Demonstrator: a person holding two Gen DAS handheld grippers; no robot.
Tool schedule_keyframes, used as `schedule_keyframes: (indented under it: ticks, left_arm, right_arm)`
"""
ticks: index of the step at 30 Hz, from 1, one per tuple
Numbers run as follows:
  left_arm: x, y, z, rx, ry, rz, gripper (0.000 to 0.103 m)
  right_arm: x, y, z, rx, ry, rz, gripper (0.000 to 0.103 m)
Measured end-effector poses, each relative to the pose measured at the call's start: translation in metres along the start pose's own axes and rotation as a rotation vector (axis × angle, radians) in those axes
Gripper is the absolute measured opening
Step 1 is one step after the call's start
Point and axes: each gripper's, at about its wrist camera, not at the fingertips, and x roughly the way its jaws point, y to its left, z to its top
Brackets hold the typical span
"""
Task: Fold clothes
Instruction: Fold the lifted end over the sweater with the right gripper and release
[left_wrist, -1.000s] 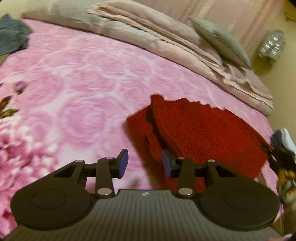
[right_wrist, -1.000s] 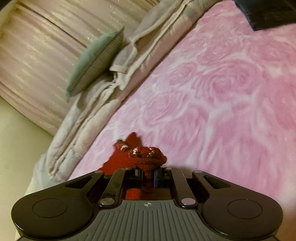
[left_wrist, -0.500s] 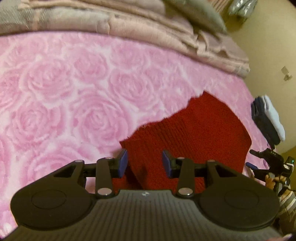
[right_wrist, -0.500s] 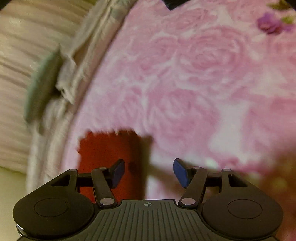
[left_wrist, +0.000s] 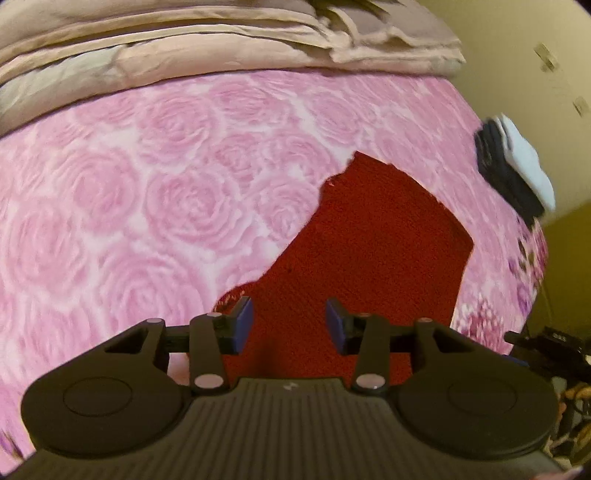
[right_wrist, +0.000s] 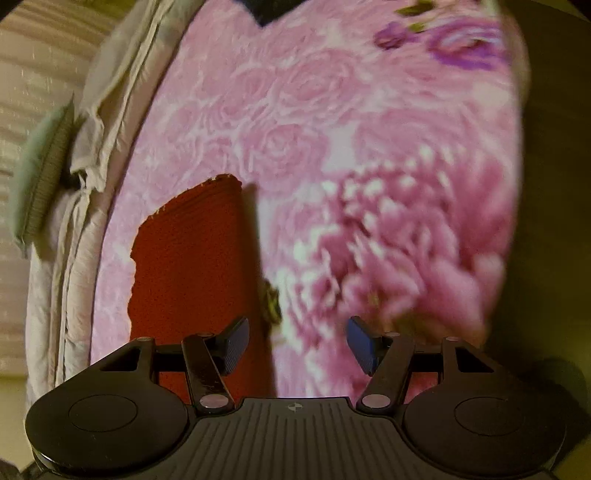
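I see the red knitted garment (left_wrist: 373, 258) lying flat on the pink rose-patterned bedspread (left_wrist: 147, 206), folded into a compact panel. My left gripper (left_wrist: 289, 325) hangs over its near edge with jaws apart — nothing between the blue pads (left_wrist: 242, 321). My right gripper (right_wrist: 295, 341) is also spread wide and empty; the garment (right_wrist: 188, 266) lies just left of it. A folded beige quilt (left_wrist: 221, 40) runs along the far side of the bed. A dark and white stack (left_wrist: 513, 166) sits near the right edge — contents unclear.
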Motion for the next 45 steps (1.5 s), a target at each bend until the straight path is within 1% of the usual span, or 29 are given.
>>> schedule_keyframes:
  ticks: [3,5,7,9,10,12,14,15,16,17,18,19,21,23,26,29,31,32,33,34,35,37,40,43,45]
  left_arm:
    - [-0.003,0.014,0.000,0.098,0.003,-0.040,0.039]
    - [-0.002,0.028,-0.004,0.144,0.017,-0.047,0.039]
    - [0.000,0.047,-0.011,0.162,0.041,-0.052,0.039]
    - [0.004,0.068,-0.017,0.152,0.053,-0.073,0.040]
    - [0.008,0.078,-0.020,0.132,0.055,-0.090,0.042]
    - [0.019,0.096,-0.023,0.064,0.062,-0.134,0.043]
    - [0.032,0.109,-0.025,-0.003,0.062,-0.201,0.044]
    - [0.038,0.112,-0.025,-0.023,0.060,-0.233,0.045]
    - [0.046,0.113,-0.026,-0.027,0.059,-0.259,0.048]
    - [0.053,0.114,-0.027,-0.032,0.058,-0.286,0.051]
    - [0.060,0.114,-0.028,-0.036,0.057,-0.313,0.051]
    - [0.067,0.115,-0.029,-0.033,0.057,-0.328,0.051]
    - [0.078,0.117,-0.031,-0.009,0.060,-0.333,0.053]
    - [0.089,0.120,-0.033,0.016,0.062,-0.337,0.053]
    - [0.104,0.126,-0.037,0.044,0.068,-0.340,0.053]
    - [0.114,0.135,-0.043,0.022,0.084,-0.381,0.053]
    - [0.110,0.132,-0.049,0.015,0.084,-0.413,0.051]
    - [0.108,0.130,-0.053,0.011,0.084,-0.429,0.037]
    - [0.106,0.129,-0.056,0.008,0.084,-0.445,0.026]
    - [0.105,0.127,-0.059,0.004,0.084,-0.461,0.014]
    - [0.103,0.126,-0.063,0.001,0.084,-0.477,0.013]
    - [0.099,0.123,-0.069,-0.006,0.084,-0.509,0.011]
    - [0.093,0.119,-0.079,-0.017,0.084,-0.557,0.010]
    - [0.088,0.114,-0.089,-0.027,0.085,-0.605,0.010]
    - [0.086,0.108,-0.106,-0.019,0.113,-0.602,0.010]
  right_arm:
    - [-0.028,-0.013,-0.045,0.068,-0.072,-0.019,0.062]
    - [-0.034,-0.020,-0.085,0.114,-0.086,-0.019,0.063]
    - [-0.029,-0.025,-0.123,0.140,-0.062,-0.002,0.063]
    - [-0.021,-0.028,-0.159,0.164,-0.035,0.018,0.063]
    - [-0.016,-0.030,-0.177,0.176,-0.022,0.029,0.063]
    - [-0.004,-0.034,-0.199,0.213,-0.012,0.063,0.063]
    - [0.005,-0.037,-0.211,0.247,-0.032,0.106,0.063]
    - [0.010,-0.038,-0.213,0.259,-0.045,0.131,0.064]
    - [0.015,-0.038,-0.214,0.266,-0.057,0.157,0.065]
    - [0.019,-0.038,-0.214,0.272,-0.071,0.179,0.075]
    - [0.023,-0.038,-0.214,0.272,-0.086,0.194,0.081]
    - [0.027,-0.036,-0.213,0.265,-0.103,0.213,0.081]
    - [0.037,-0.032,-0.209,0.244,-0.121,0.243,0.081]
    - [0.051,-0.027,-0.206,0.224,-0.100,0.262,0.081]
    - [0.070,-0.016,-0.203,0.169,-0.077,0.260,0.081]
    - [0.075,-0.012,-0.204,0.140,-0.082,0.268,0.080]
    - [0.077,-0.014,-0.205,0.153,-0.074,0.270,0.065]
    - [0.079,-0.016,-0.206,0.162,-0.069,0.265,0.053]
    - [0.080,-0.018,-0.207,0.172,-0.064,0.260,0.044]
    - [0.080,-0.020,-0.206,0.182,-0.060,0.255,0.034]
    - [0.080,-0.023,-0.206,0.192,-0.056,0.250,0.009]
    - [0.075,-0.028,-0.202,0.191,-0.051,0.252,0.009]
    - [0.055,-0.021,-0.195,0.090,-0.065,0.225,0.008]
    - [0.028,-0.028,-0.194,0.051,-0.085,0.202,0.007]
    - [0.016,-0.038,-0.196,0.044,-0.096,0.157,0.008]
